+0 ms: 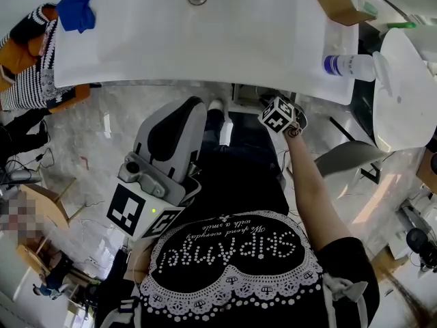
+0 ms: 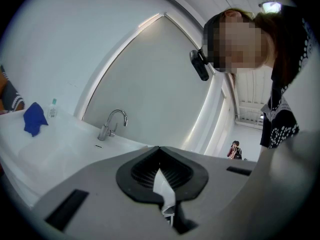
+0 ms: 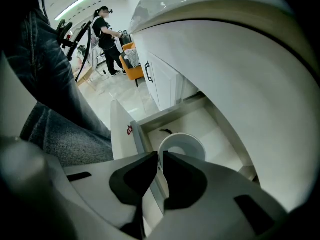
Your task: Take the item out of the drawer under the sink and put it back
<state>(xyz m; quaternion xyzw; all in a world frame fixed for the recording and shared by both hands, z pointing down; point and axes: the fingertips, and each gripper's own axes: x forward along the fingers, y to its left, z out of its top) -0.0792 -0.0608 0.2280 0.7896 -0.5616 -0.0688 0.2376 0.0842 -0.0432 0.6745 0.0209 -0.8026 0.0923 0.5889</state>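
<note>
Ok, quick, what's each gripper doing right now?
Left gripper: closed on a thin white scrap; what it is cannot be told.
Right gripper: closed on the drawer front.

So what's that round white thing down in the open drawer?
It's a white ring-shaped item, smooth like plastic, with a thick rim and a hollow middle; cup or roll, I cannot tell. It stands on the floor of the open drawer, close behind its front panel. The right gripper, apparently shut on that panel, hides its near edge.
</note>
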